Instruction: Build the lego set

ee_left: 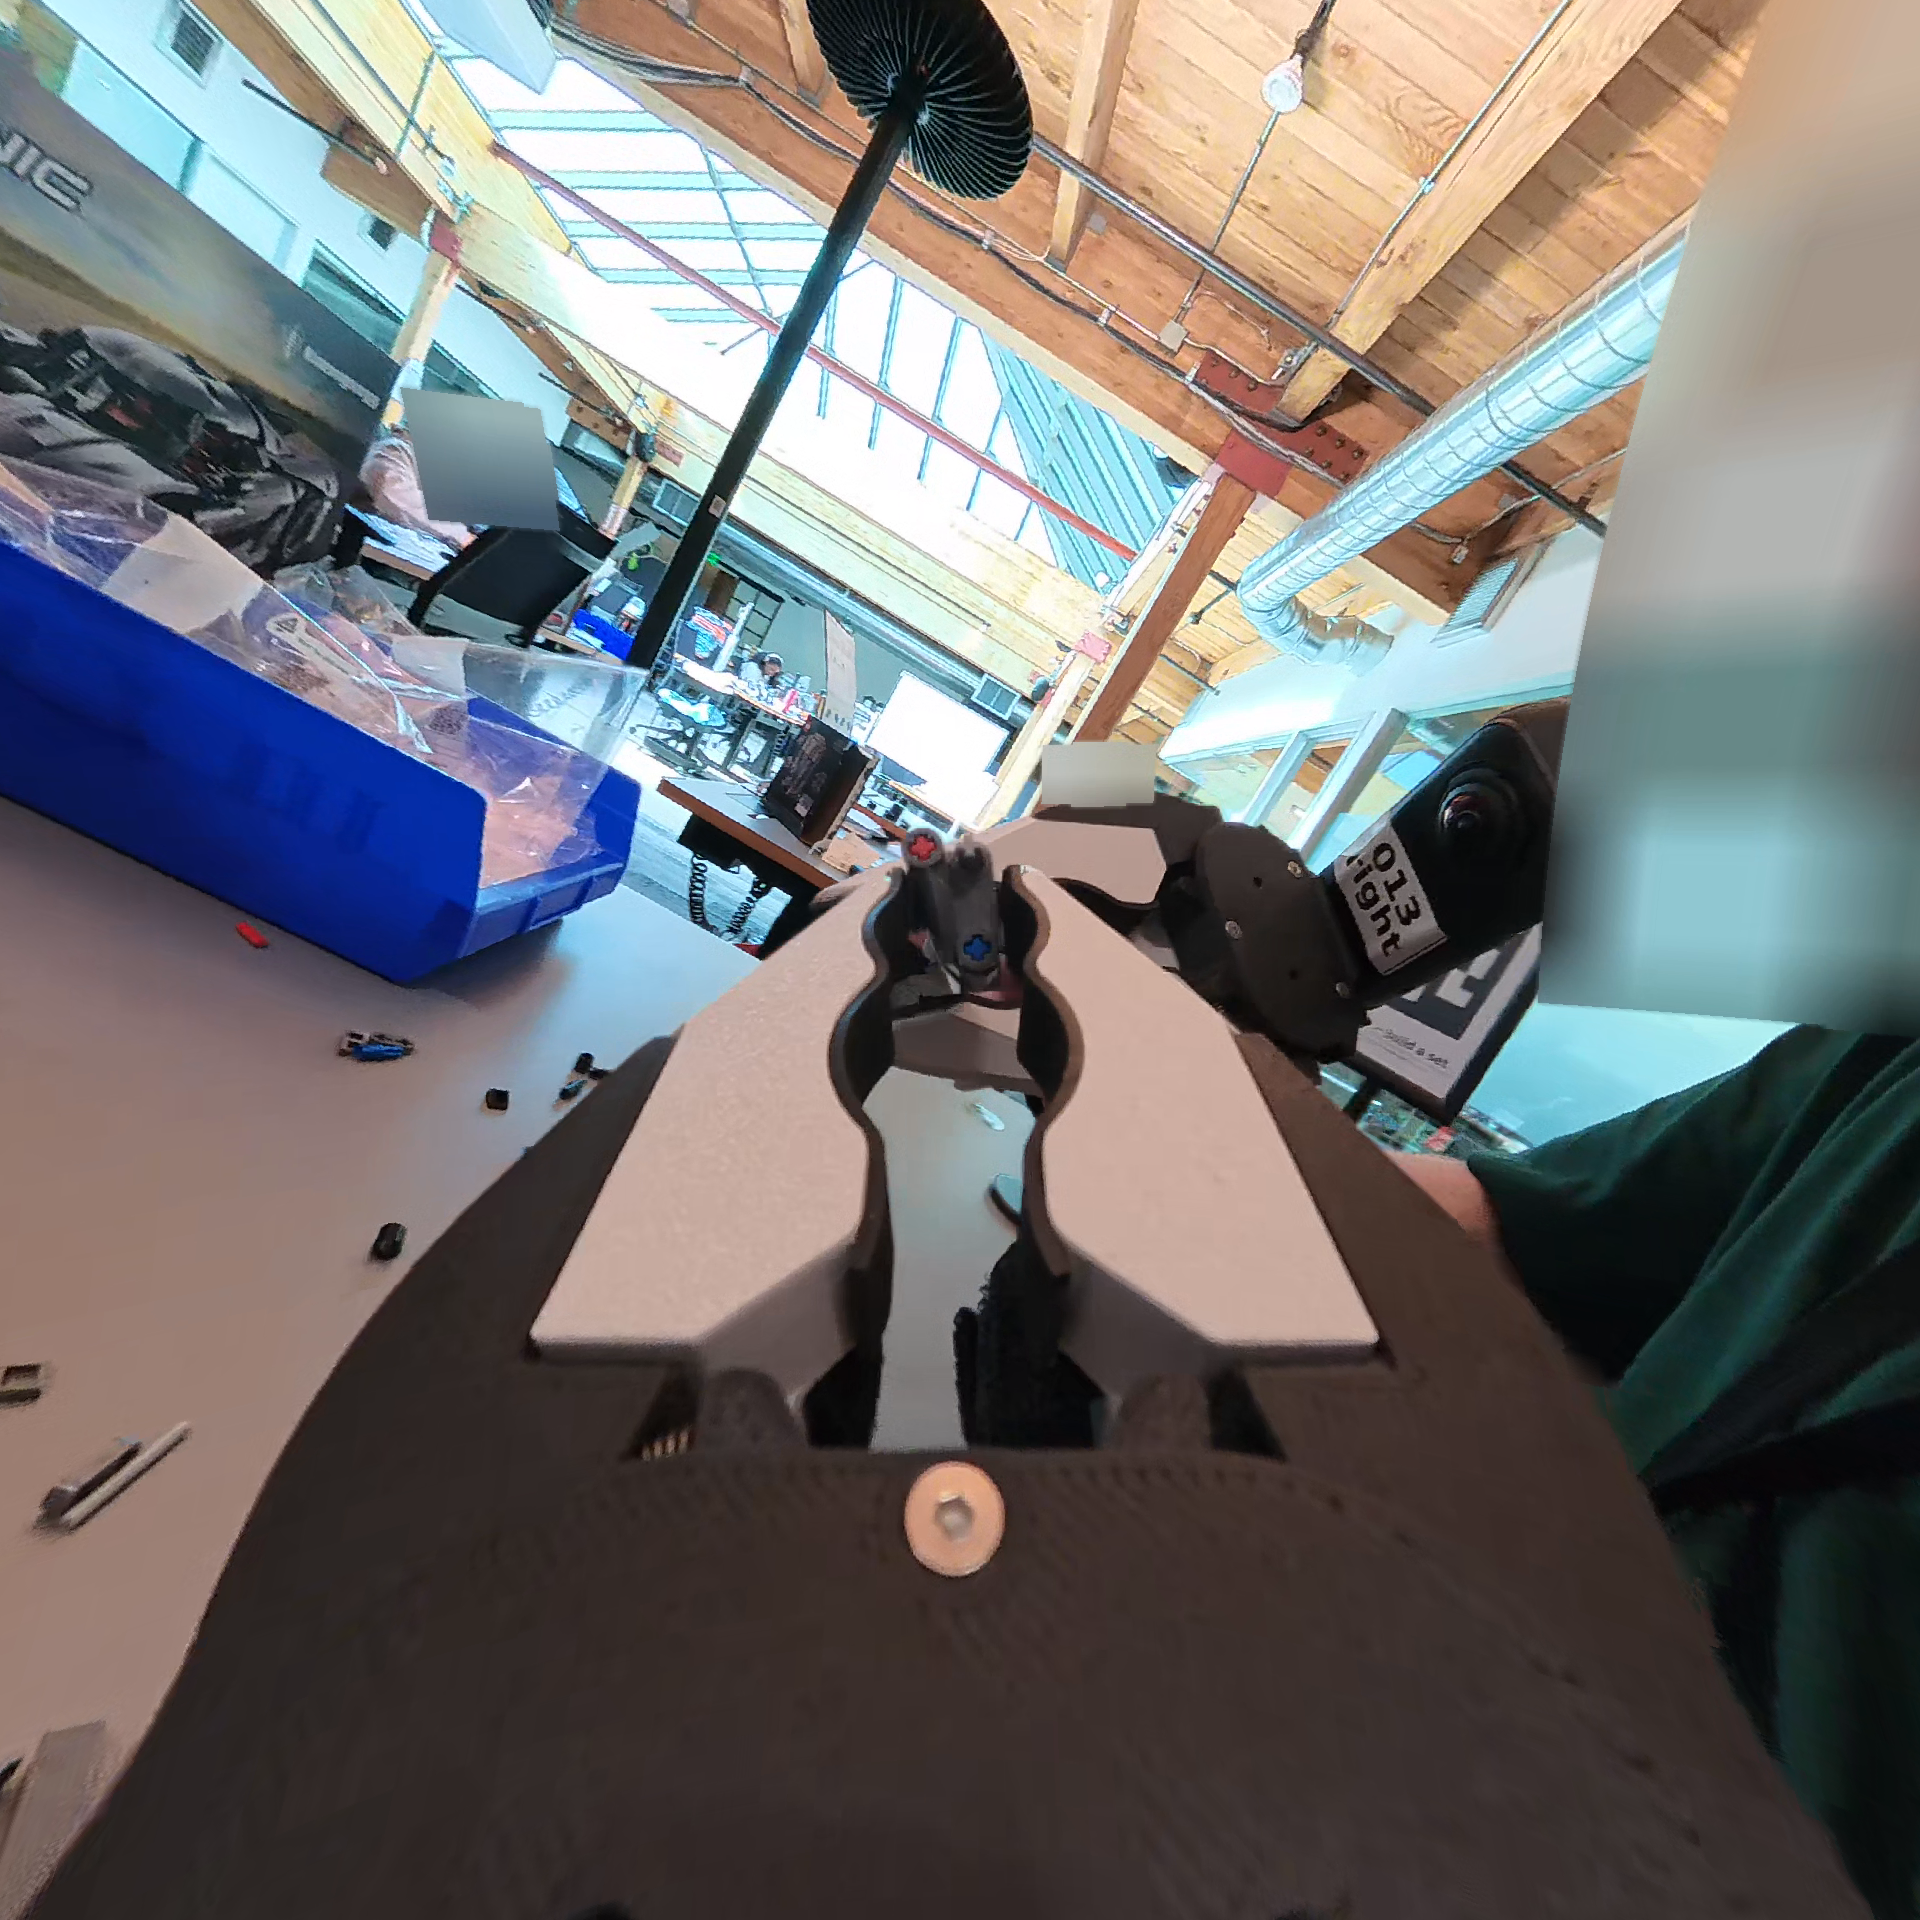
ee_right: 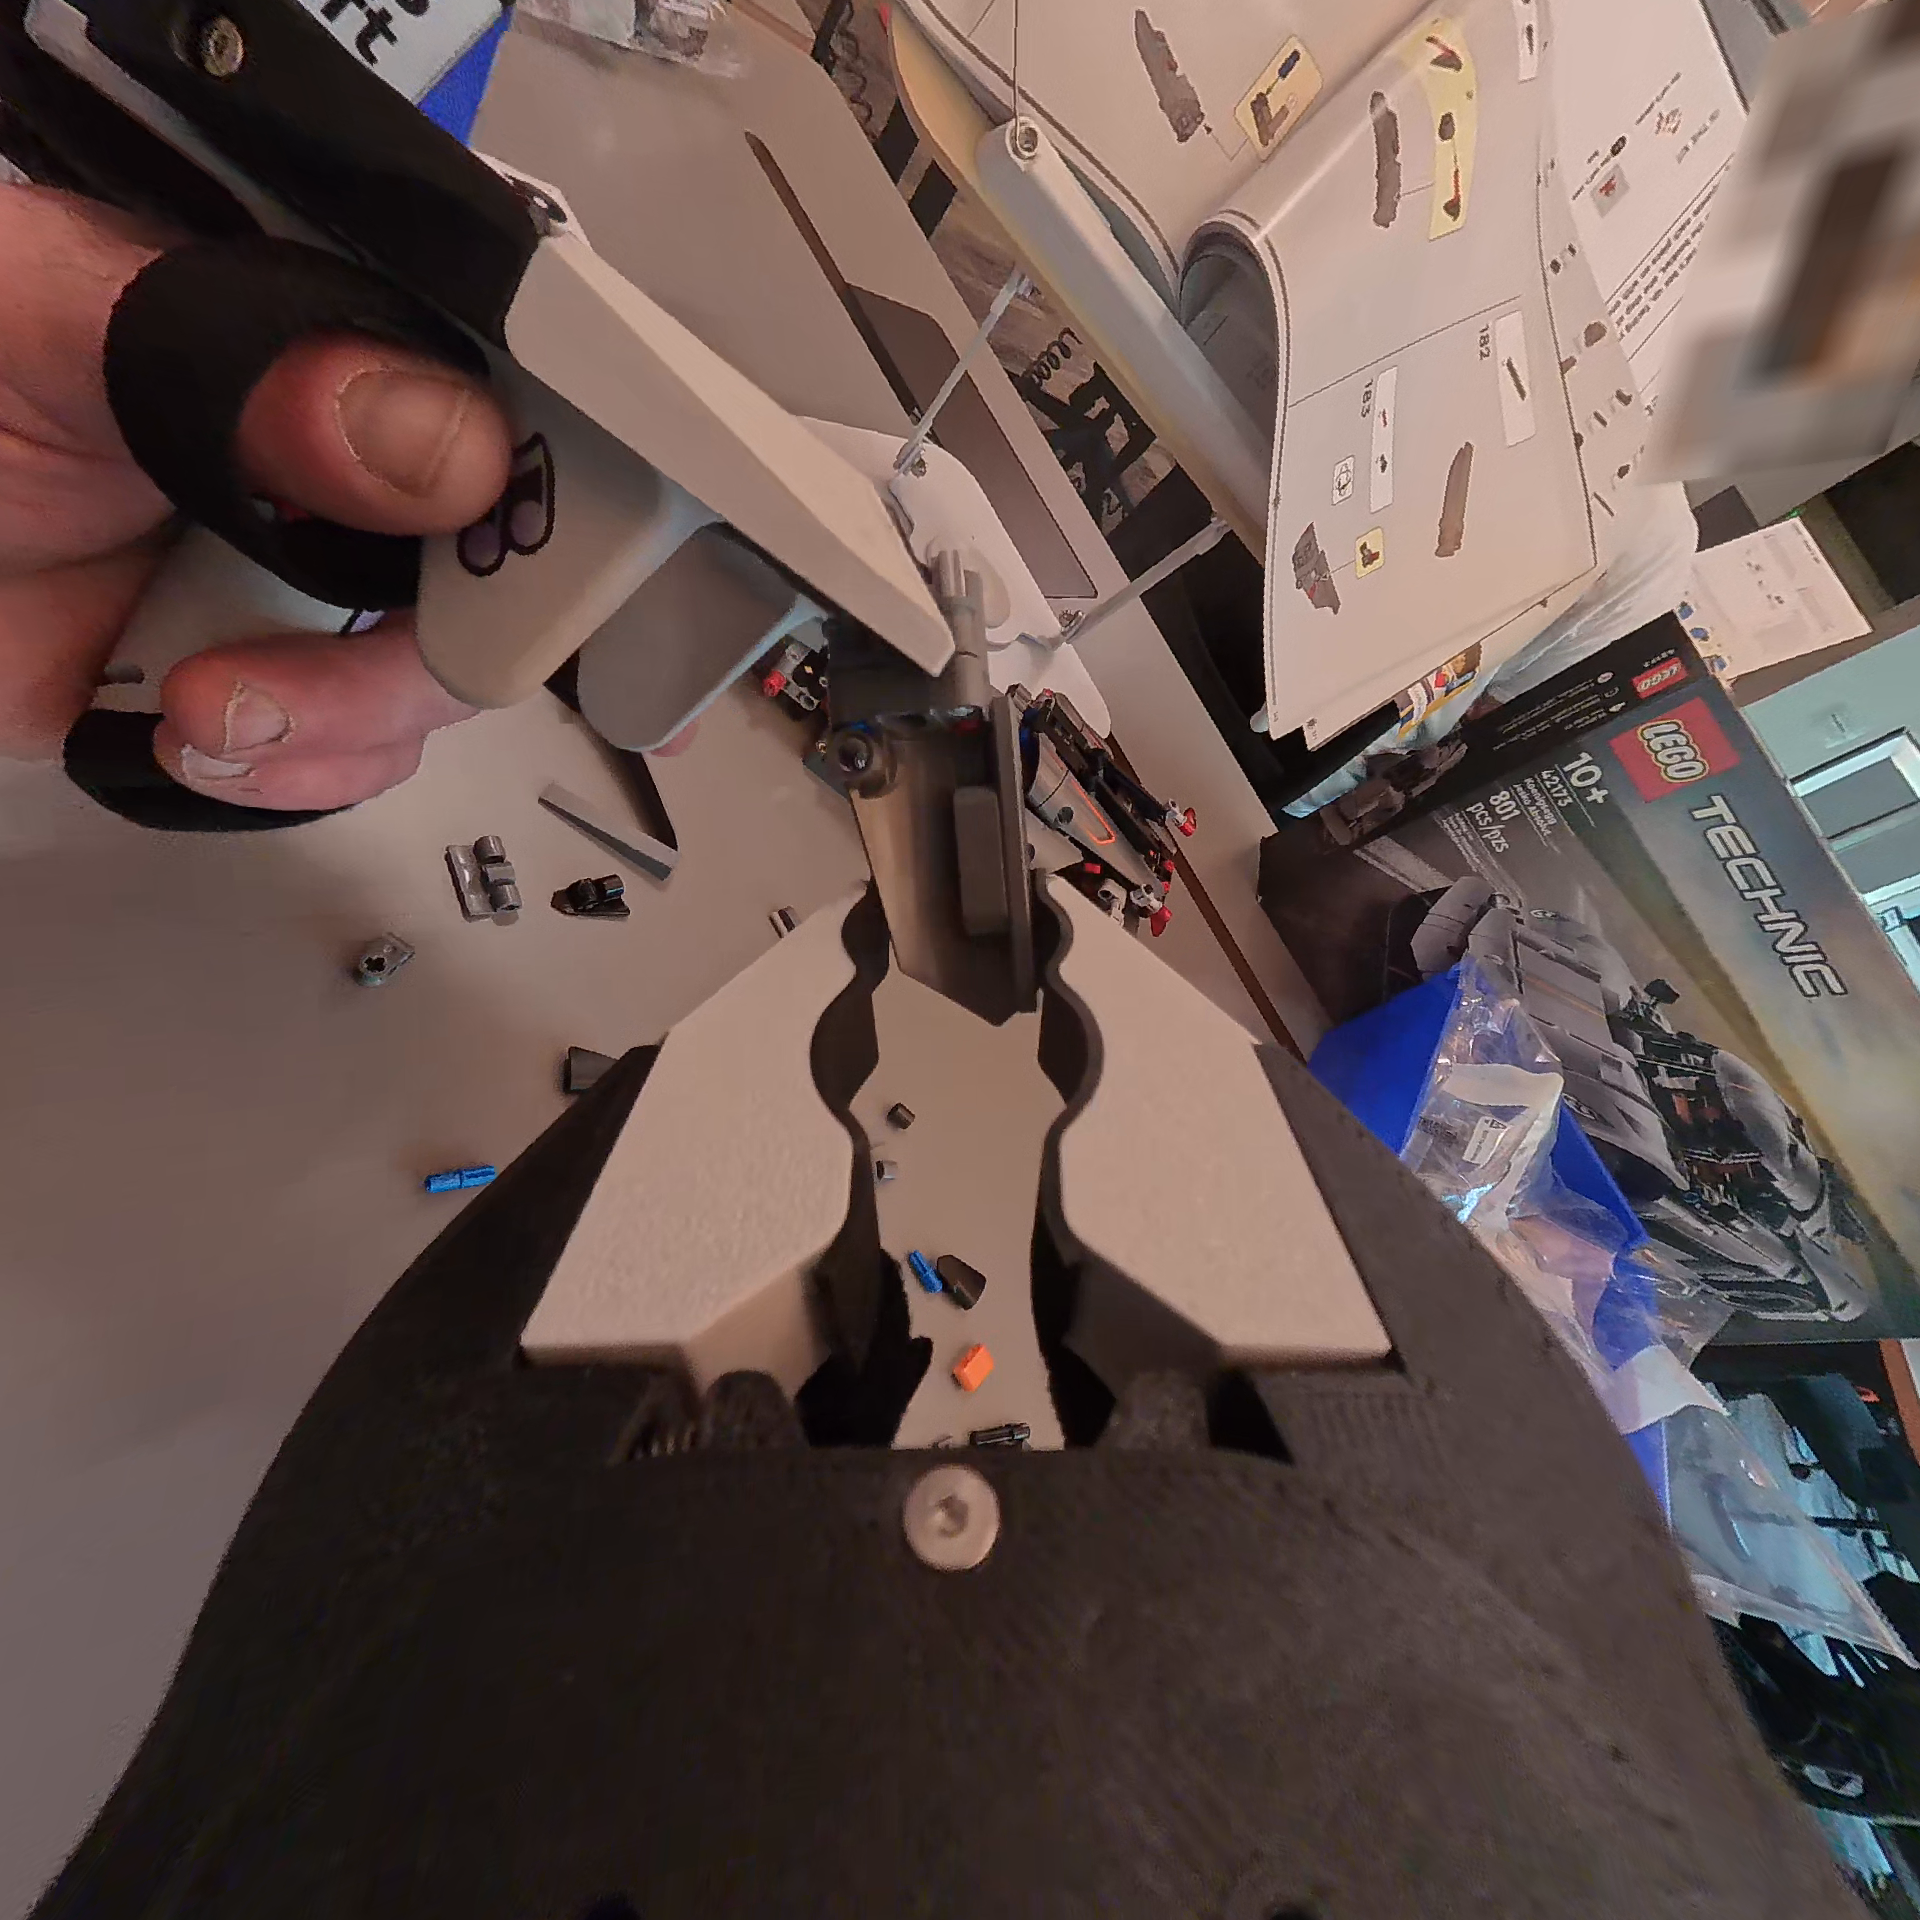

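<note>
Left tool (ee_left: 951, 883) pinching a grey assembly (ee_left: 951, 914); right tool (ee_right: 961, 914) clamping a dark panel (ee_right: 992, 862), both narrowly closed.

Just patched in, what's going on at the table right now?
A person holds both grippers above the grey table. The left gripper pinches a small grey Lego sub-assembly with red and blue pins. The right gripper grips a dark grey flat panel piece, brought up against that sub-assembly. Loose small parts lie scattered below.
</note>
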Action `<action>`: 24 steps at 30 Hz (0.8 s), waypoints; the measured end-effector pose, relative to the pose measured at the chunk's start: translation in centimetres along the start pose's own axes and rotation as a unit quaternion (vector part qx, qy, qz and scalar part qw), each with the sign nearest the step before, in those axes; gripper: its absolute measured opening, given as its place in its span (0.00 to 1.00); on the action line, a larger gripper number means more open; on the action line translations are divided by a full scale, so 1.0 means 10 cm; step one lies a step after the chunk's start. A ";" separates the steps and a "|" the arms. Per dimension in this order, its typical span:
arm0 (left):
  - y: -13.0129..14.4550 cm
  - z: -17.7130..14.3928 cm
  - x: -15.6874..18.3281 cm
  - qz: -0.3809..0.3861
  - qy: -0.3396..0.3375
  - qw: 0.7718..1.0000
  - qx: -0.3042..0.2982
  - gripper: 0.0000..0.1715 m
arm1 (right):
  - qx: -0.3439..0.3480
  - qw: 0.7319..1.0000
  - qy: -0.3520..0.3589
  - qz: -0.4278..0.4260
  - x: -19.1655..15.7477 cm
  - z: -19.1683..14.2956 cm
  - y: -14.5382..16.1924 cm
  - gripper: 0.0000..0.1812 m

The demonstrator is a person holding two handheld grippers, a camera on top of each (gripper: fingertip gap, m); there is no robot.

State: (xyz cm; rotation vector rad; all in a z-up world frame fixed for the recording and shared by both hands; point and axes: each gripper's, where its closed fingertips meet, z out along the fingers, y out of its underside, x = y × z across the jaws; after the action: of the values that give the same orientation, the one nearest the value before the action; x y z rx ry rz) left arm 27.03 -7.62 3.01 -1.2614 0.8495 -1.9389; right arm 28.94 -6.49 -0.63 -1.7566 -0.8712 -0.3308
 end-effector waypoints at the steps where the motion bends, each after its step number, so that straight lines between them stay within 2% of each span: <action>1: -0.01 -0.01 -0.01 0.008 -0.006 1.000 0.001 0.09 | 0.000 1.000 -0.001 0.002 0.00 0.00 0.00 0.13; 6: -0.08 -0.07 -0.04 0.097 -0.063 0.993 -0.006 0.12 | 0.001 1.000 -0.012 0.028 0.00 0.00 0.01 0.13; 12: -0.12 -0.06 0.02 0.225 -0.115 0.967 -0.030 0.14 | 0.005 0.998 -0.026 0.055 0.00 0.00 0.00 0.13; 18: -0.07 -0.02 0.04 0.347 -0.168 0.920 -0.076 0.16 | 0.003 0.998 -0.029 0.061 -0.01 0.00 0.01 0.13; 24: -0.04 -0.02 -0.05 0.406 -0.227 0.878 -0.115 0.16 | -0.008 0.998 -0.023 0.062 -0.01 0.00 0.02 0.13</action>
State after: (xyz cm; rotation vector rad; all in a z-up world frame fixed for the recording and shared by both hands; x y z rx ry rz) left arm 26.95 -6.94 2.99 -1.1490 1.1346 -0.8524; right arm 29.03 -6.54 -0.82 -1.8296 -0.7897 -0.2156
